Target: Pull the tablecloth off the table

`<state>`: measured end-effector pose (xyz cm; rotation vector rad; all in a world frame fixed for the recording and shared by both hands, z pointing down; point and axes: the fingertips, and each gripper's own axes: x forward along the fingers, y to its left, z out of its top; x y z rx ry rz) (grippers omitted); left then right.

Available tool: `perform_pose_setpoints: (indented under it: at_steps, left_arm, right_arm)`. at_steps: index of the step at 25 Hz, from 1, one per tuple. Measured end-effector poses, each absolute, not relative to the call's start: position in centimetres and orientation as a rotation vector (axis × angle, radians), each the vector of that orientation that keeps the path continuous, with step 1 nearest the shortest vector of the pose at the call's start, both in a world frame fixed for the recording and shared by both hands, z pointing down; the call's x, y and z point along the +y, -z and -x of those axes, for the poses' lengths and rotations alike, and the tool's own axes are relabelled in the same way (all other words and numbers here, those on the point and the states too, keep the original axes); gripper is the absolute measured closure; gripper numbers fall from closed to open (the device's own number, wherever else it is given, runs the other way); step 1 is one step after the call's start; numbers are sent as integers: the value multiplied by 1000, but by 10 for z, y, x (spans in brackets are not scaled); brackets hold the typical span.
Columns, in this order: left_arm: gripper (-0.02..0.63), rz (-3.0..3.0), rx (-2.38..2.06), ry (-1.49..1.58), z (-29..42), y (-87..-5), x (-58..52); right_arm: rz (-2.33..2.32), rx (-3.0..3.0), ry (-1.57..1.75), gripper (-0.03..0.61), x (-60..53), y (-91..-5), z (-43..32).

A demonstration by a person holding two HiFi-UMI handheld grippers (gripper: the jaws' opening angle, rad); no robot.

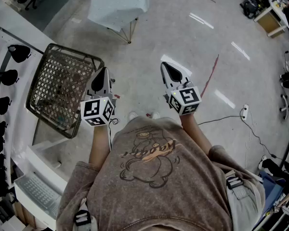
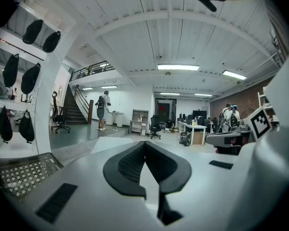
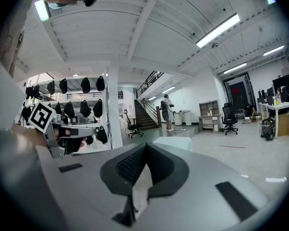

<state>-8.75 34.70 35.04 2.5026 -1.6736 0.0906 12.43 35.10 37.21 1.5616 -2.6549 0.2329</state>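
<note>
The table with the pale tablecloth (image 1: 118,6) stands far ahead at the top of the head view, a stretch of grey floor away from both grippers. It also shows small beyond the jaw tips as the cloth-covered table (image 2: 108,142) in the left gripper view and the same table (image 3: 176,142) in the right gripper view. My left gripper (image 1: 103,70) and right gripper (image 1: 164,64) are held side by side in front of my chest, pointing roughly level toward it. The left gripper (image 2: 145,143) is shut with nothing in it. The right gripper (image 3: 146,145) is also shut and empty.
A wire mesh basket (image 1: 62,88) stands just left of the left gripper. A white cabinet (image 1: 38,186) is at lower left, with black bags (image 1: 18,53) hanging along the left wall. A cable (image 1: 231,117) lies on the floor at right. A person (image 2: 102,110) stands by distant stairs.
</note>
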Motion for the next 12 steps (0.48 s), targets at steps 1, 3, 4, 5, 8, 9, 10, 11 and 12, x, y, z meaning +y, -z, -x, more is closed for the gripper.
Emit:
perform_pose_setpoints:
  at_steps: [1,3,4,5,8,9,10,11,12]
  left_arm:
    - [595,-2503,-1673,-90,87,-351,347]
    - [595,-2507,-1670,-89,86,-352,346]
    - [595,-2510,-1666,-89,85,-352,345]
    - [595,-2514,-1660,-89,85,-351,343]
    - [595,-2530,-1646,-97,88,-350,337]
    - [595,-2535,-1641,-99,89,-350,335]
    - [595,-2539,-1637,-100,90,-349,333]
    - [595,-2542,-1633,-100,92,-349,332]
    - [595,-2543,-1629,-102,93,-349,331]
  right_arm:
    - [-1559,-2658,-240,574,351,-373,-124]
    - [-1558,-2662,-261,574,351,-376,-124]
    - [-1561,-2662,-273,574,351,-378,-124]
    - [-1565,-2660,-284,572,352,-379,-123]
    - [-1570,-2650,-303,572,353,-382,-121]
    - [-1572,-2643,-306,572,354,-383,-120]
    - [-1576,-2635,-310,572,355,-384,-120]
    - [-1580,-2628,-317,572,355,-385,-119]
    - [-1584,-2624,-324,572,356,-387,-118]
